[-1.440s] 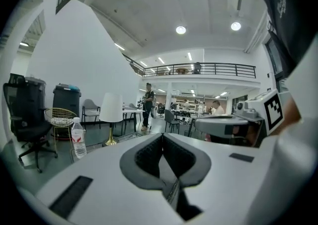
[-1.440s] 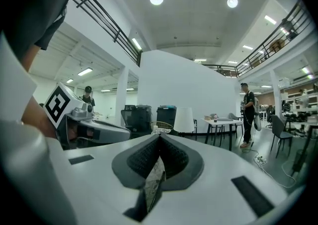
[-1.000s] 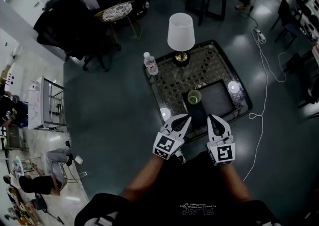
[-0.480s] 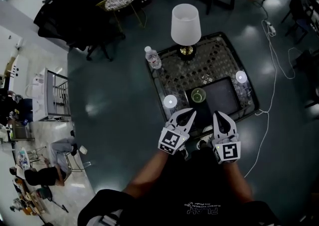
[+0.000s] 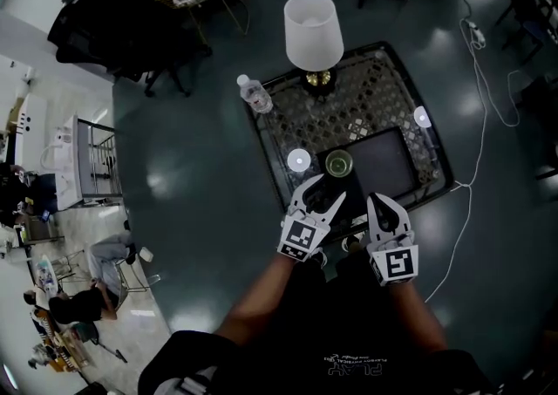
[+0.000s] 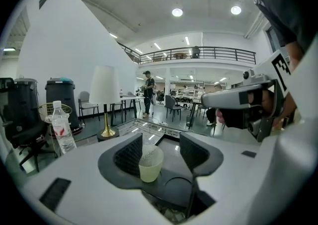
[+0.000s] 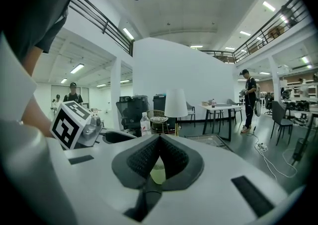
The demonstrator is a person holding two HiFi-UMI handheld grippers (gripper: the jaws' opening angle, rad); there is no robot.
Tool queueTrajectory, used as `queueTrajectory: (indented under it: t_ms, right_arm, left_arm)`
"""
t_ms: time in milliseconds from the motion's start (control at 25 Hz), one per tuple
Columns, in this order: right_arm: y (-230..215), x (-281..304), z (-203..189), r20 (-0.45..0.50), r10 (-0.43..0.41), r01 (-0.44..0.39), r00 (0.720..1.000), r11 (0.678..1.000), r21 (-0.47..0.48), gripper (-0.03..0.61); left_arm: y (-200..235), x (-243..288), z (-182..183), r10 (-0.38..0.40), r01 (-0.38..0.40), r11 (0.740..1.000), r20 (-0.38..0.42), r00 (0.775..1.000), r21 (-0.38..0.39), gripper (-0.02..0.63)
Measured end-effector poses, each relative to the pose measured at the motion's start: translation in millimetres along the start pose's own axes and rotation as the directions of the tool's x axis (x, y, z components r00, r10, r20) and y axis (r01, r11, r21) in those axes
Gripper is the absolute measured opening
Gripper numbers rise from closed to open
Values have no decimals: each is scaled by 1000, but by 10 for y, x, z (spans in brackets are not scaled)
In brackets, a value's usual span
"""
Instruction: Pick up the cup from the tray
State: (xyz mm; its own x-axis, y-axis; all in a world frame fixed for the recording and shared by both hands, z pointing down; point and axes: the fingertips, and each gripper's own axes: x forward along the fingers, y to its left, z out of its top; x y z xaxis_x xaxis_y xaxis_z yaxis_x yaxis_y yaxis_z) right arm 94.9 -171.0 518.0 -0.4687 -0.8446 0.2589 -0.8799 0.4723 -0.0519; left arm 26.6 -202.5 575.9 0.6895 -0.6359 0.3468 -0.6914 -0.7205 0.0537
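A pale green cup (image 5: 338, 163) stands at the near left corner of a dark tray (image 5: 388, 162) on a low table. My left gripper (image 5: 321, 189) sits just short of the cup. It is open, its jaws have just been opening, and the cup (image 6: 150, 163) shows in the gap close to the left pad, with no pad pressing on it. My right gripper (image 5: 381, 203) hovers beside it at the table's near edge, and its jaws (image 7: 160, 139) are shut with nothing in them. Behind them I glimpse the cup (image 7: 158, 172).
A white-shaded lamp (image 5: 311, 29) and a water bottle (image 5: 255, 95) stand at the table's (image 5: 349, 119) far side. Two small round lights (image 5: 299, 160) (image 5: 422, 117) flank the tray. A white cable (image 5: 475, 153) runs over the floor on the right.
The left jaws have gone from shut to open. Both grippers have moved forward and down toward the tray, and the left one now reaches the cup.
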Motion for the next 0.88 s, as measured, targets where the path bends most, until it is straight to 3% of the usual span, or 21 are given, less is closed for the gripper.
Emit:
queueTrajectory:
  t_ms: [120, 320, 880]
  right_arm:
    - [-62, 44, -47, -22, 5, -5, 1000, 1000, 6, 8]
    - [-135, 145, -112, -8, 28, -28, 1000, 1000, 4, 8]
    - [-238, 226, -167, -19, 68, -68, 997, 997, 20, 8]
  left_arm:
    - [63, 125, -93, 17, -17, 1000, -18, 1000, -9, 296]
    - [206, 336, -361, 41, -42, 999, -72, 997, -19, 368]
    - [306, 787, -885, 65, -70, 997, -190, 980, -20, 430]
